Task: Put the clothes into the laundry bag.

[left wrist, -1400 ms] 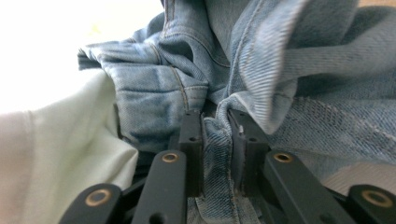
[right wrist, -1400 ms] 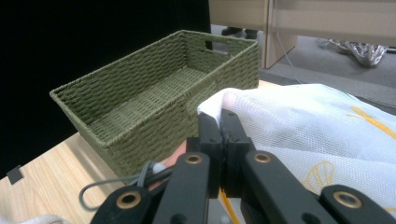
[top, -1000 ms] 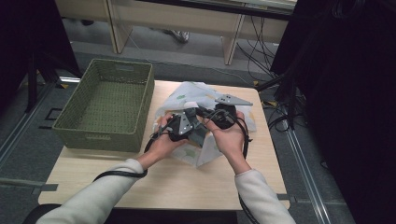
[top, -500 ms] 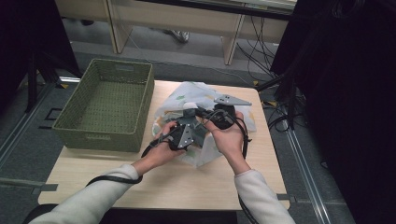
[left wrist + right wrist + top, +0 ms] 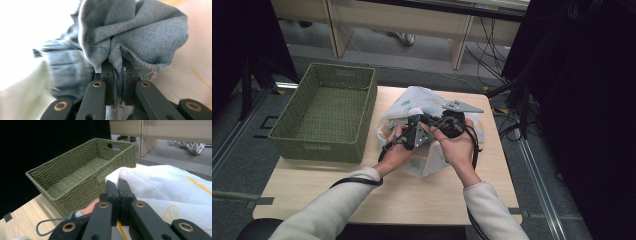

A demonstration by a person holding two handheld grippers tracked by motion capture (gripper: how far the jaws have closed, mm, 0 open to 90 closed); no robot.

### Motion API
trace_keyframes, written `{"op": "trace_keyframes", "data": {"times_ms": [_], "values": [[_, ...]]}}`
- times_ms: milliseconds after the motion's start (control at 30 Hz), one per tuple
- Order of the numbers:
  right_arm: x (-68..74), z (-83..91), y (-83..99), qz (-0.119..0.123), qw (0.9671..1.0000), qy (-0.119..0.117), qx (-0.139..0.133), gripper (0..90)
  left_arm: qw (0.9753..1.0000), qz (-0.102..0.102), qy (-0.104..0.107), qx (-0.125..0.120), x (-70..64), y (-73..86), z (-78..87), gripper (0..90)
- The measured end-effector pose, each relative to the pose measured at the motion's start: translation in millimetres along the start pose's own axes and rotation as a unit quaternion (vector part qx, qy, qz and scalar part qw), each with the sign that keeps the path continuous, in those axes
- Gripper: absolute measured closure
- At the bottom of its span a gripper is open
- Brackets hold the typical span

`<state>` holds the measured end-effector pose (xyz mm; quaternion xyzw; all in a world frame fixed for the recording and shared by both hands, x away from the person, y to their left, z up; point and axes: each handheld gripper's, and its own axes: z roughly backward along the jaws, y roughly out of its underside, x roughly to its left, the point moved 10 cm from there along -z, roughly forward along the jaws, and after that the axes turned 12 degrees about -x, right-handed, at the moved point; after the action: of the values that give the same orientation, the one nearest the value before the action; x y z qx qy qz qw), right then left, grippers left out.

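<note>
My right tool (image 5: 117, 185) pinches the rim of the mesh bag (image 5: 160, 185) to keep it open, so my left tool (image 5: 117, 67), clamped on denim cloth (image 5: 140, 37), can pull it out.

A green woven basket (image 5: 326, 112) is seen at the left of the high view, set on a light wooden table (image 5: 402, 195). In the right gripper view the basket (image 5: 82, 170) fills the centre left. Desk legs (image 5: 460, 49) and cables (image 5: 492, 60) are seen along the top, over grey floor (image 5: 242, 145).
</note>
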<state>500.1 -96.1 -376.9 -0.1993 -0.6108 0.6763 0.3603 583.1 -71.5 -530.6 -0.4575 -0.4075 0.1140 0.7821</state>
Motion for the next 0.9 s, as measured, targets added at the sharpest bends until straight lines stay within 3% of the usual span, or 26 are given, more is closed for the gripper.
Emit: {"op": "trace_keyframes", "data": {"times_ms": [67, 133, 200, 300, 333, 533, 633, 667, 733, 767, 800, 833, 900], "values": [[0.6, 0.4, -0.6, -0.001, 1.0, -0.001, -0.001, 90.0, 0.9998, 0.005, -0.019, -0.004, 5.0, -1.3, -2.8, 81.9], [0.8, 0.3, -1.1, -0.001, 1.0, -0.003, -0.001, 90.0, 0.9994, -0.014, -0.032, 0.0, 8.5, 1.1, -5.3, 81.6], [0.4, -0.3, -0.8, -0.001, 1.0, -0.003, -0.002, 90.0, 0.9997, -0.019, -0.012, 0.008, 0.6, 7.7, -11.3, 81.1], [0.9, -1.2, 1.1, -0.002, 1.0, -0.005, 0.001, 90.0, 0.9998, 0.003, 0.02, 0.009, -12.5, 13.4, -18.7, 80.2], [0.9, -1.2, 1.3, -0.001, 1.0, -0.005, 0.001, 90.0, 0.9996, 0.01, 0.024, 0.008, -13.7, 13.6, -19.2, 80.0], [-2.7, -0.2, 1.1, -0.005, 1.0, -0.001, 0.001, 90.0, 0.9996, 0.001, 0.026, -0.013, -14.1, 8.3, -16.2, 76.2], [-4.0, 0.0, 1.0, -0.003, 1.0, 0.002, 0.0, 90.0, 0.999, 0.011, 0.042, -0.008, -14.8, 9.8, -12.8, 64.3], [-4.5, 0.3, 1.1, -0.003, 1.0, 0.002, 0.001, 90.0, 0.9994, 0.006, 0.035, -0.008, -11.9, 9.5, -10.4, 60.4], [-5.6, 0.3, 1.2, -0.003, 1.0, 0.003, 0.001, 90.0, 0.9989, 0.001, 0.045, -0.01, -11.4, 9.2, -4.7, 51.5], [-6.3, 0.3, 1.6, -0.003, 1.0, 0.003, 0.002, 90.0, 0.9981, 0.005, 0.061, -0.009, -14.0, 9.5, -1.0, 46.6], [-6.9, 0.0, 1.7, -0.005, 1.0, 0.004, 0.001, 90.0, 0.9972, -0.001, 0.074, -0.008, -16.3, 10.1, 3.3, 43.5], [-7.5, -0.1, 1.8, -0.004, 1.0, 0.005, 0.001, 90.0, 0.9972, -0.013, 0.074, -0.008, -15.5, 10.5, 7.8, 40.9], [-8.1, -0.1, 1.8, -0.003, 1.0, 0.006, 0.001, 90.0, 0.9965, -0.017, 0.082, -0.007, -17.0, 11.3, 16.9, 37.5]]}}
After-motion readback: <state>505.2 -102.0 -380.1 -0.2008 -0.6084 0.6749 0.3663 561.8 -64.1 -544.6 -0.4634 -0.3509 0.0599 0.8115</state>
